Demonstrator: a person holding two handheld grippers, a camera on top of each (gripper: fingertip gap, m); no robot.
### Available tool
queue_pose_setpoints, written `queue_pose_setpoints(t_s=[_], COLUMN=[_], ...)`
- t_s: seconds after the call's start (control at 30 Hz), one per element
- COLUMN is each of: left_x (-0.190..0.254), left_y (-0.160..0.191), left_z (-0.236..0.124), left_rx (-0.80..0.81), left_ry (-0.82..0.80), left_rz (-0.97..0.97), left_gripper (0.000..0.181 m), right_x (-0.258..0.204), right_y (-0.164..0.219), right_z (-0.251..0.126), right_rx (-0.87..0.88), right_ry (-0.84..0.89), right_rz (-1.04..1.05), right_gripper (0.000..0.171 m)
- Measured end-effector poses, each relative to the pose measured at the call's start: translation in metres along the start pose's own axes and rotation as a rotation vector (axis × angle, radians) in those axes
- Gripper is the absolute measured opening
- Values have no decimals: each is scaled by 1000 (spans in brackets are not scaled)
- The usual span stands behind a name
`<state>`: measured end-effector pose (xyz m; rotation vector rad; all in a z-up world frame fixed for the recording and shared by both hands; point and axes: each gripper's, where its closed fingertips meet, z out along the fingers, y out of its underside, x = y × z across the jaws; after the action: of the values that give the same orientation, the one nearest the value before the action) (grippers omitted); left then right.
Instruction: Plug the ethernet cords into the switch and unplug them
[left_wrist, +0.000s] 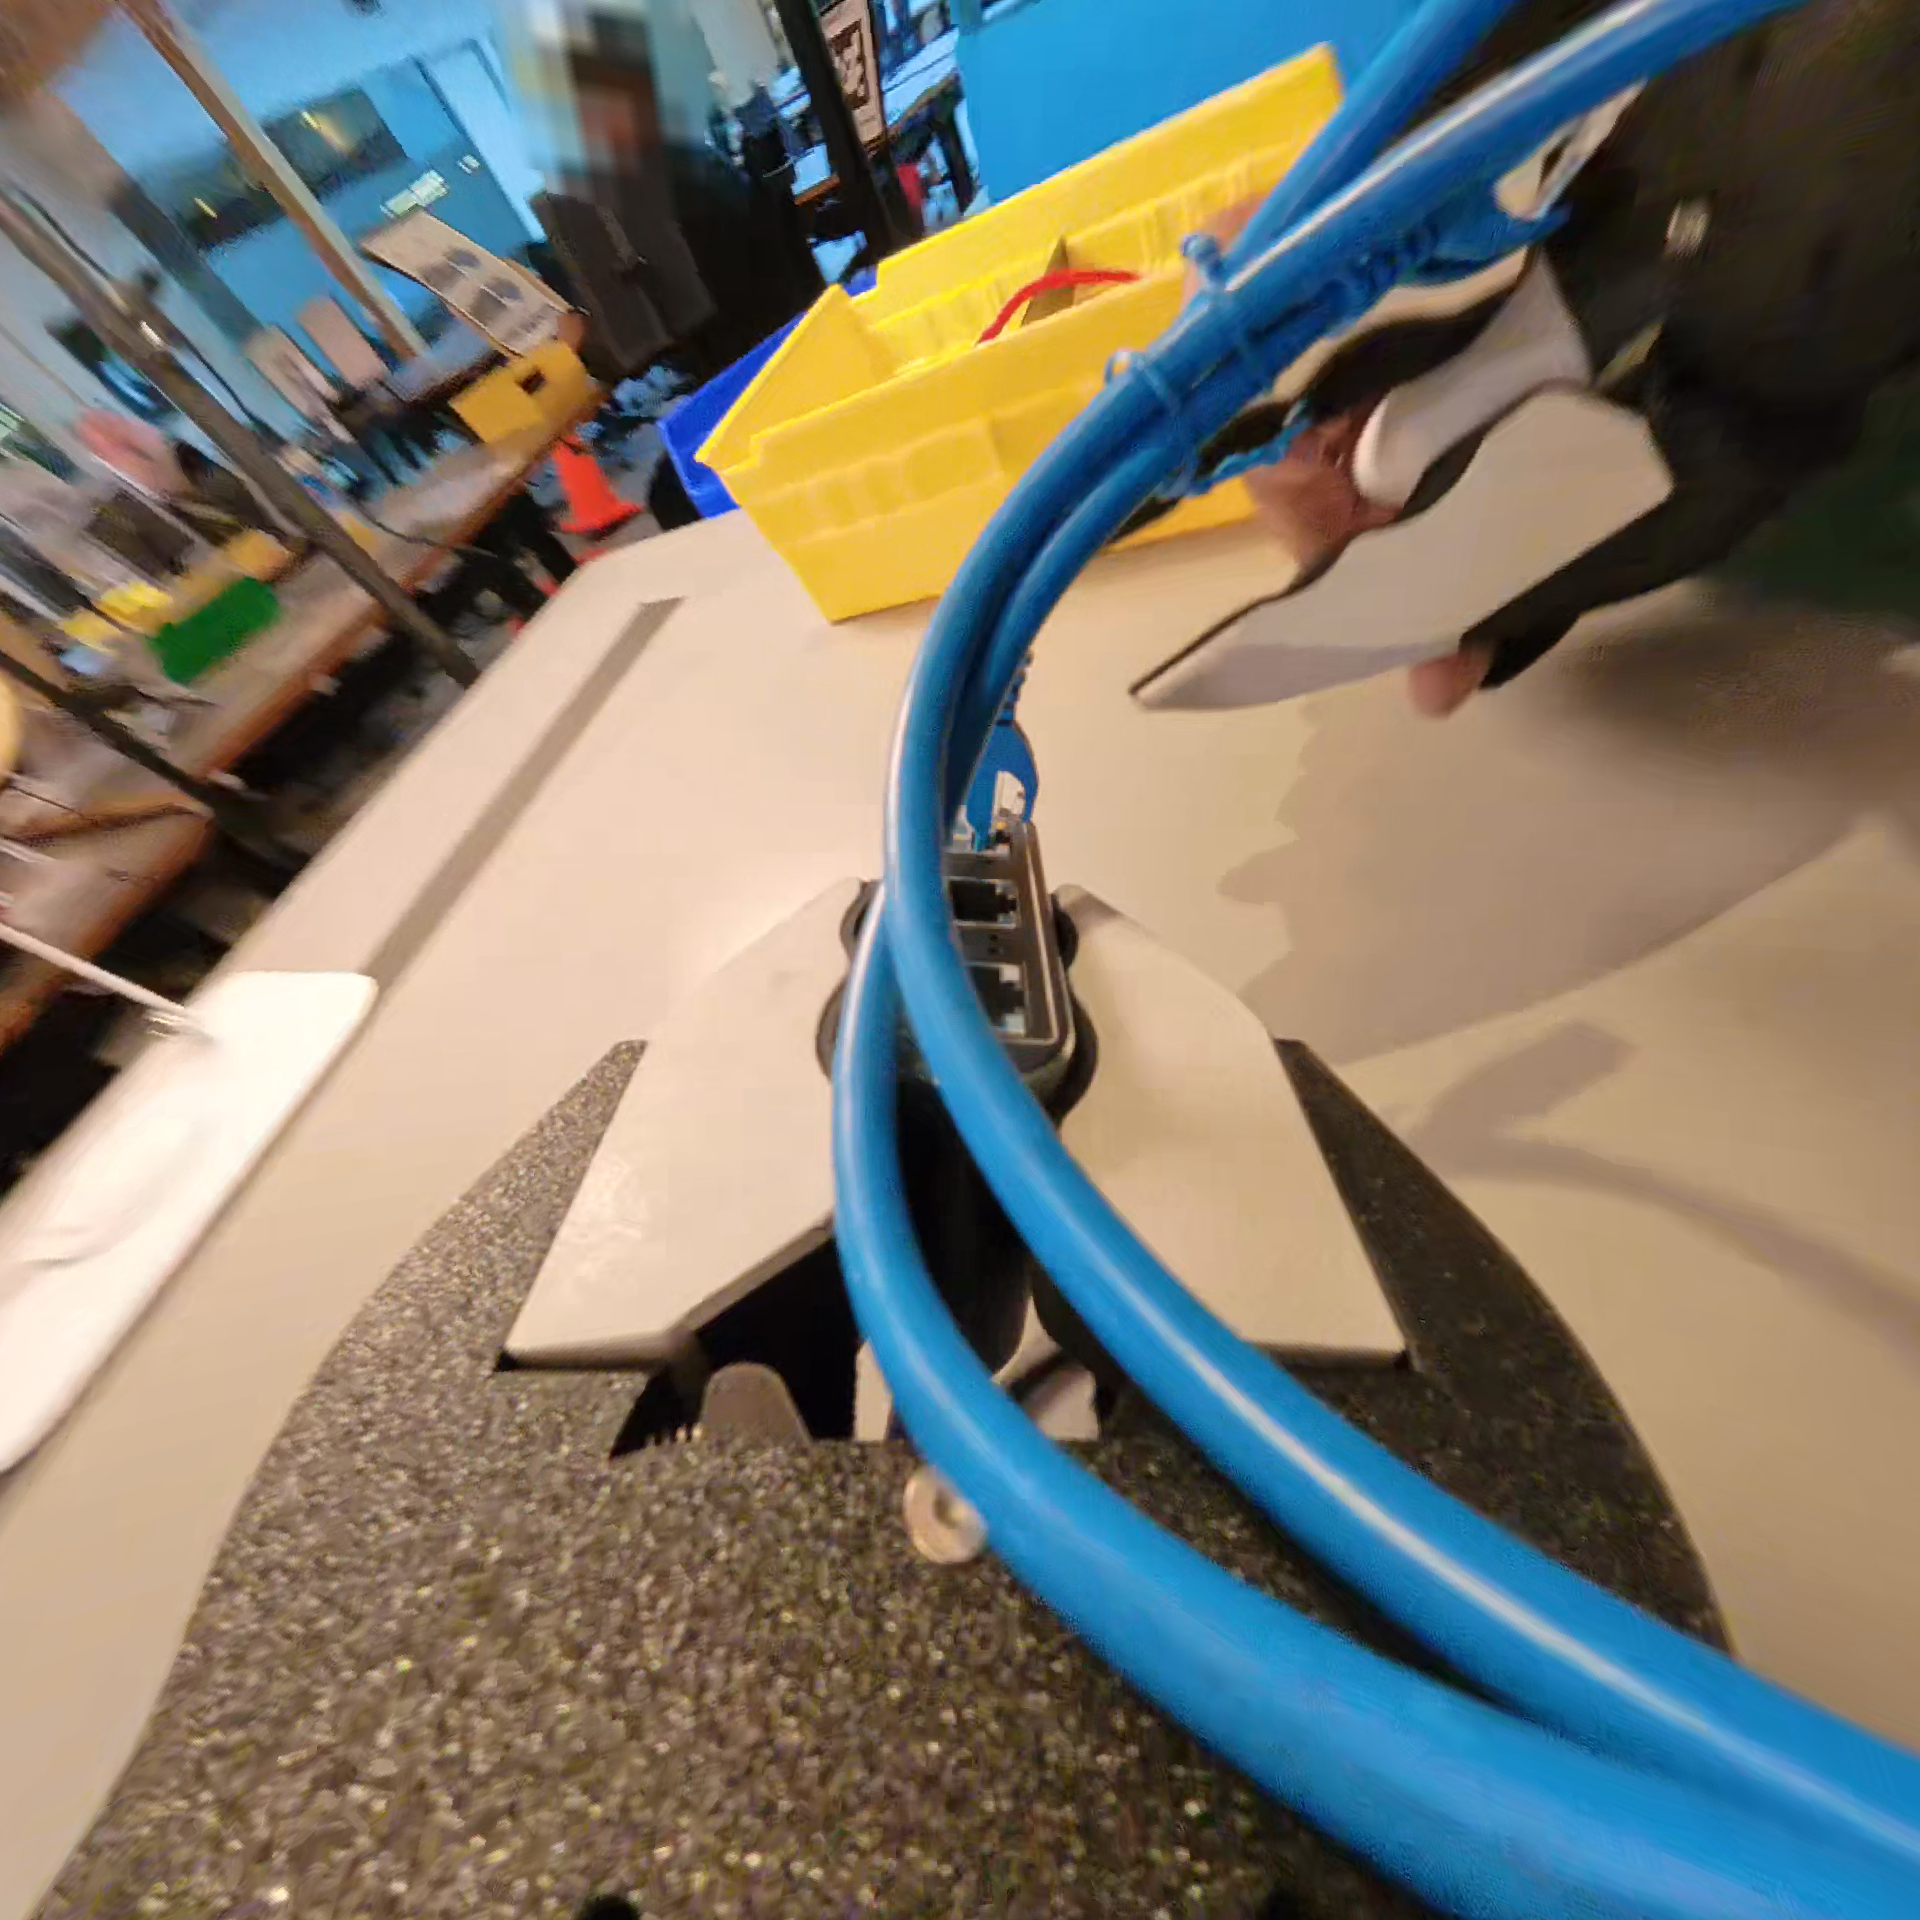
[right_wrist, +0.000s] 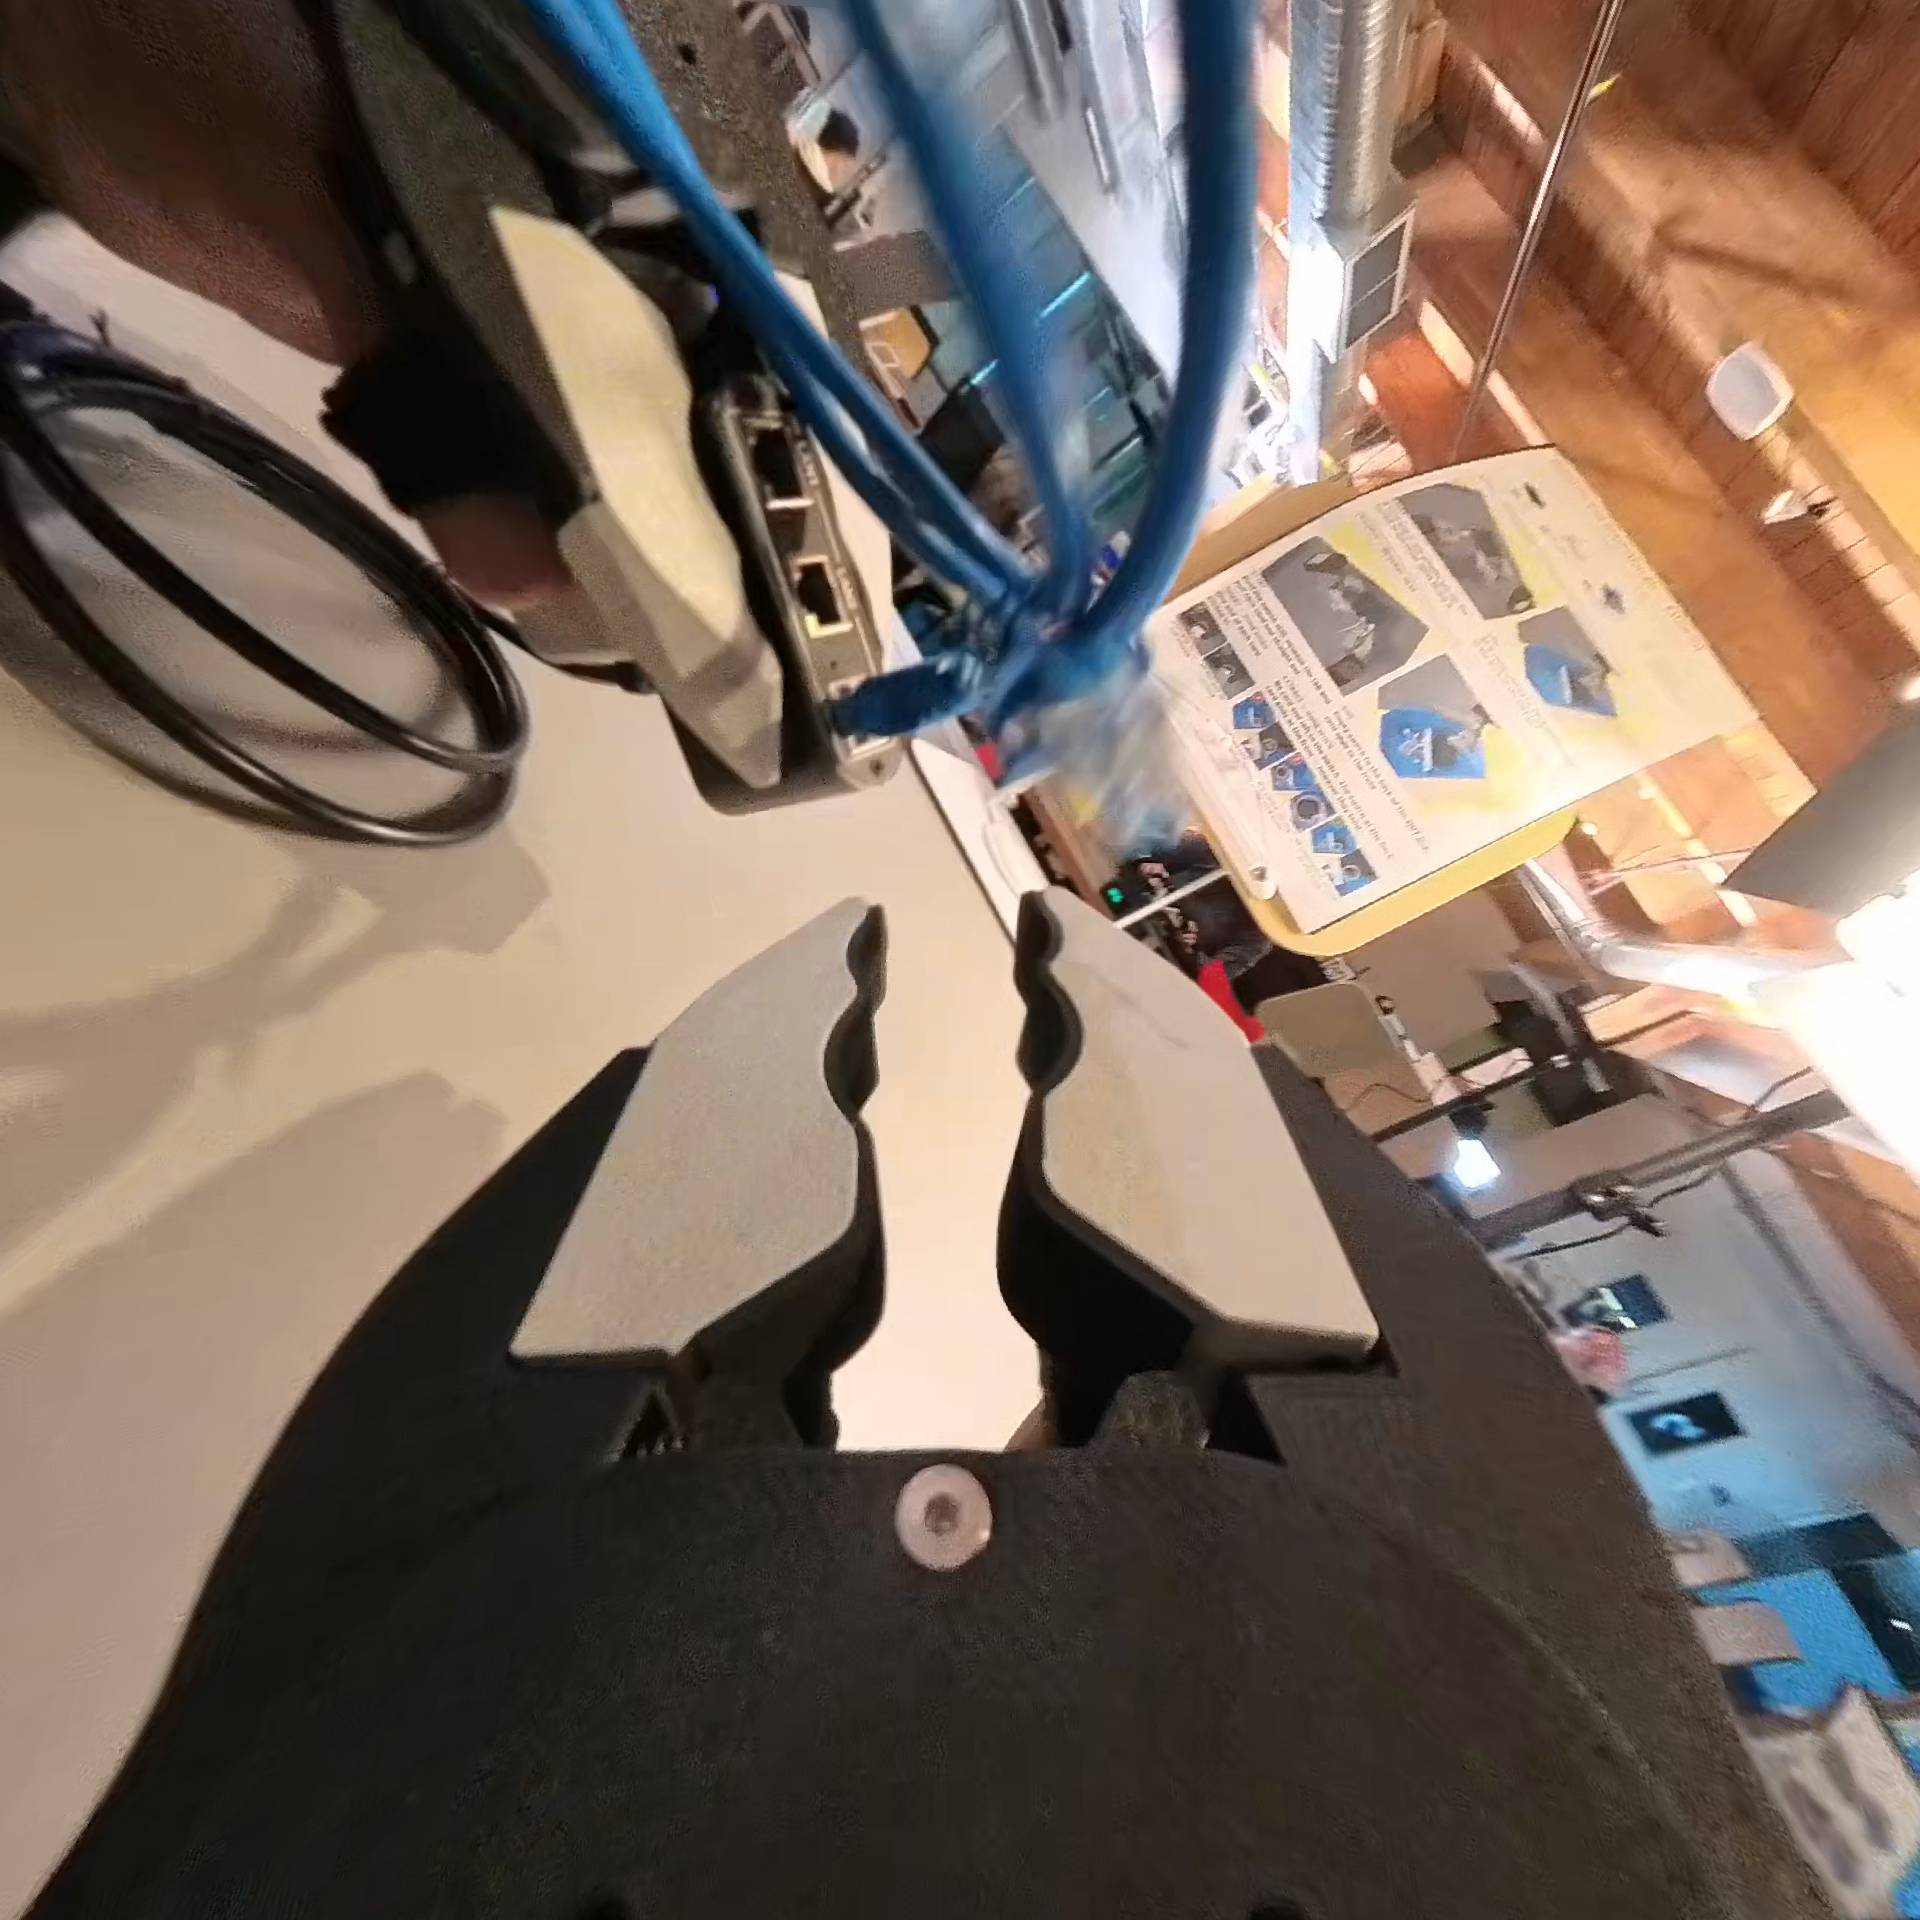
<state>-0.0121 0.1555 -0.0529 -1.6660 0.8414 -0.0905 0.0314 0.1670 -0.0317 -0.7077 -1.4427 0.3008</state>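
Switch (left_wrist: 1006, 961) sits clamped in your left tongs (left_wrist: 961, 971), one blue ethernet plug (right_wrist: 891, 698) seated and two ports empty. Your right tongs (right_wrist: 951, 940) are parted, holding nothing, so I judge the plugging or unplugging only partly done.

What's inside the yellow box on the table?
Inside the yellow bin a red wire loops up behind a divider. The bin's walls and the blue cords hide everything else in it.

cords (left_wrist: 1039, 1195) cut off at edges | switch (left_wrist: 1003, 961) mostly hidden | background perhaps motion-blurred

One switch (left_wrist: 1006, 961), two blue cords (left_wrist: 1039, 1299), one yellow bin (left_wrist: 997, 416), two grippers (right_wrist: 948, 997).
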Motion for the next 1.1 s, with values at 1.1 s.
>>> queue_pose_setpoints(t_s=[1.1], left_x=[54], left_y=[-13], left_z=[0], left_rx=[100], left_ry=[481], left_rz=[-402], left_gripper=[28], right_x=[-35], right_y=[-28], right_z=[-4], right_rx=[140], right_ry=[-540], right_rz=[869], right_gripper=[16])
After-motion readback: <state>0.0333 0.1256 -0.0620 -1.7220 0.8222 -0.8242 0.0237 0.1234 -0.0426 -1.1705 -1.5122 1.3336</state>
